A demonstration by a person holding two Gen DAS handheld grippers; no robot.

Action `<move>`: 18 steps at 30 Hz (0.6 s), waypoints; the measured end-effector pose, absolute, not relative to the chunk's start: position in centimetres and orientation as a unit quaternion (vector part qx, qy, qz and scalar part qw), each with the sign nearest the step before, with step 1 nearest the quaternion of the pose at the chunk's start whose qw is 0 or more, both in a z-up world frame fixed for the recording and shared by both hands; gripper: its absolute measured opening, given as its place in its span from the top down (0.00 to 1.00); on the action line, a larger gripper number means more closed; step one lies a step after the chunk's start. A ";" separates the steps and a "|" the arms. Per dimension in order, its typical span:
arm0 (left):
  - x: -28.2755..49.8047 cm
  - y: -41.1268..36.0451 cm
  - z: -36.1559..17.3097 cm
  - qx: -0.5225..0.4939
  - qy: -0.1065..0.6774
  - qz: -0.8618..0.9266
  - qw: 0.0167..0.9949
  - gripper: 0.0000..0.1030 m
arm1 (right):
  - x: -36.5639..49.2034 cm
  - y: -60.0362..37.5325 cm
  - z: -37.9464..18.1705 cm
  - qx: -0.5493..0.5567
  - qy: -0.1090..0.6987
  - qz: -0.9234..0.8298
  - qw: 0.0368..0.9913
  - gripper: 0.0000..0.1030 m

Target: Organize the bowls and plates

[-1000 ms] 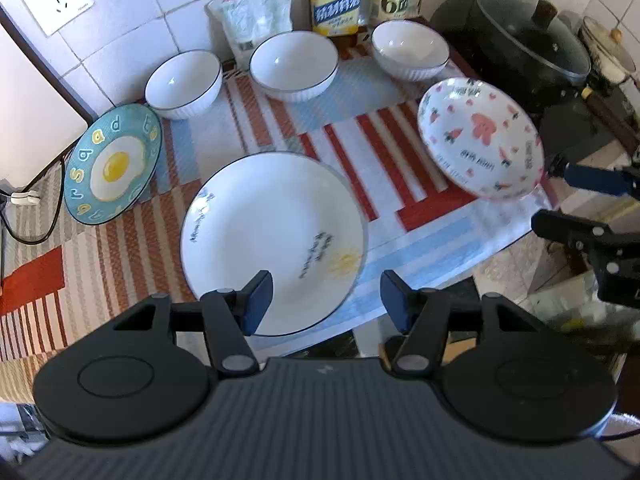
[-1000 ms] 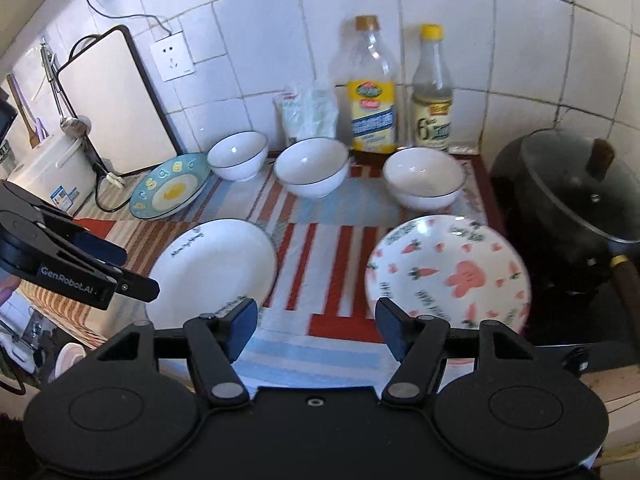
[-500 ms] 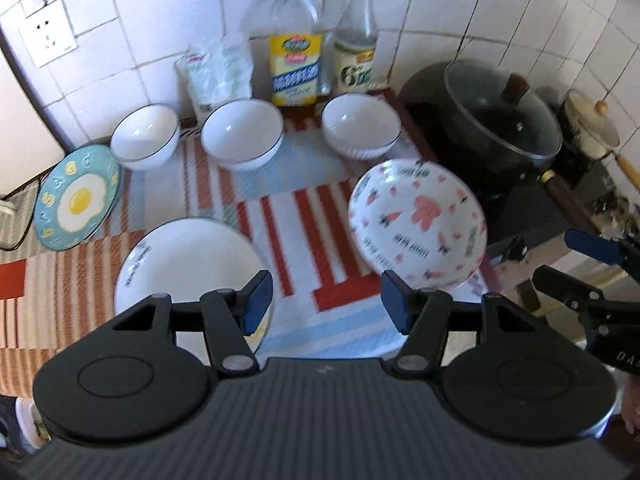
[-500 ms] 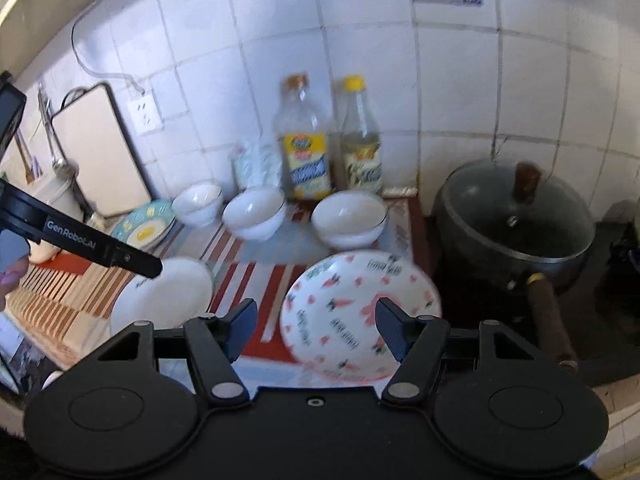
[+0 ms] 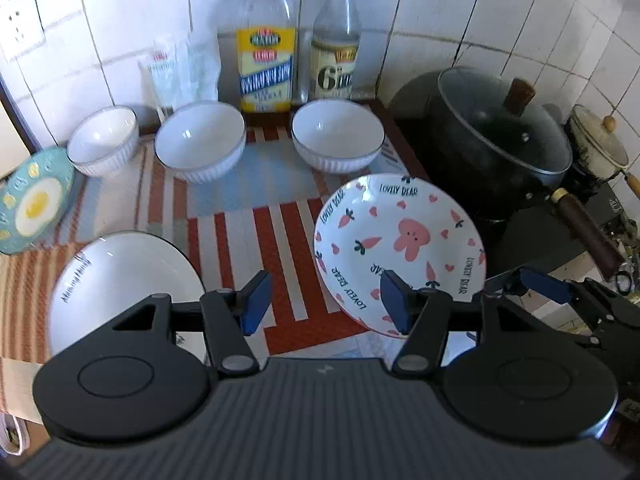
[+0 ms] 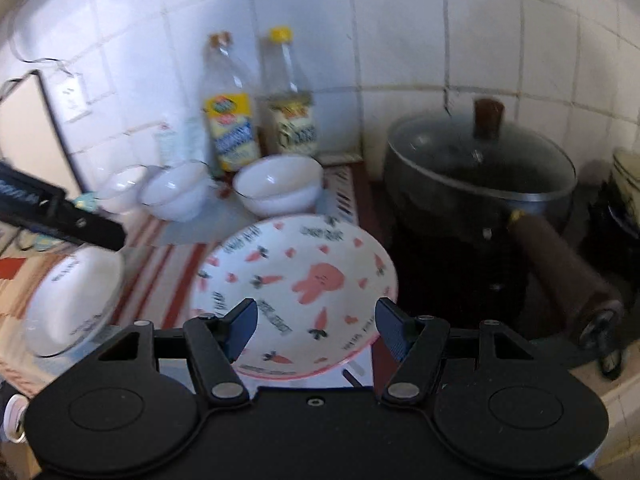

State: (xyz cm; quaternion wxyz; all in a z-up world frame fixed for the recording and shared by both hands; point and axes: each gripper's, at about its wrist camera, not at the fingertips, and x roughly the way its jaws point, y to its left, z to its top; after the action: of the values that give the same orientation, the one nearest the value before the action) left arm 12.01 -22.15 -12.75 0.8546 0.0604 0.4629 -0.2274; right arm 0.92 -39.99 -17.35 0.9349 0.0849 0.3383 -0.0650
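A pink-rimmed plate with a rabbit and carrots (image 5: 400, 248) (image 6: 296, 280) lies at the right end of the striped mat, beside the stove. My right gripper (image 6: 318, 320) hovers open over its near rim, nothing between the pads. My left gripper (image 5: 326, 304) is open too, above the mat between that plate and a big white plate (image 5: 120, 288) (image 6: 72, 300). Three white bowls (image 5: 102, 144) (image 5: 200, 140) (image 5: 336, 138) stand in a row at the back. A teal fried-egg plate (image 5: 32, 204) lies far left. The right gripper (image 5: 524, 286) also shows at the left wrist view's right edge.
Two bottles (image 5: 266, 52) (image 5: 334, 48) and a plastic bag (image 5: 180, 68) stand against the tiled wall behind the bowls. A black pot with a glass lid (image 5: 500, 136) and a long brown handle (image 6: 560, 268) sits right of the rabbit plate. A small enamel pot (image 5: 596, 148) is far right.
Both grippers have moved right and down towards the rabbit plate, which now looks larger and closer. The left gripper has left the white plate. Neither pair of jaws has changed its width.
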 end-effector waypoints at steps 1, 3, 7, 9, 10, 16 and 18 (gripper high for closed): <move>12.2 -22.3 -13.4 0.062 0.464 -0.227 0.854 0.43 | 1.2 -40.2 -17.8 0.091 0.342 -0.069 0.933 0.32; 12.6 -22.8 -14.7 0.067 0.461 -0.225 0.856 0.43 | 1.8 -40.7 -18.7 0.099 0.343 -0.073 0.931 0.32; 13.8 -23.5 -16.8 0.058 0.462 -0.220 0.857 0.45 | 2.8 -41.6 -20.3 0.116 0.350 -0.064 0.928 0.32; 14.4 -24.0 -17.8 0.061 0.464 -0.222 0.856 0.45 | 3.3 -41.6 -20.8 0.106 0.353 -0.062 0.928 0.33; 14.7 -24.1 -18.1 0.060 0.460 -0.221 0.858 0.45 | 3.5 -41.7 -21.1 0.102 0.356 -0.072 0.926 0.33; 16.8 -24.8 -21.2 0.060 0.469 -0.218 0.854 0.47 | 4.1 -42.7 -22.3 0.117 0.371 -0.098 0.916 0.33; 17.4 -25.1 -22.2 0.067 0.477 -0.219 0.849 0.52 | 4.6 -43.1 -22.6 0.127 0.374 -0.099 0.913 0.33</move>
State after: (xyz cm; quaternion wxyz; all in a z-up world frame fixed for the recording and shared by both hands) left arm 17.37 -25.05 -22.23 0.8488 0.0666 0.4766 -0.2191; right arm 4.61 -43.08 -22.56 0.9133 0.1267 0.3742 -0.0990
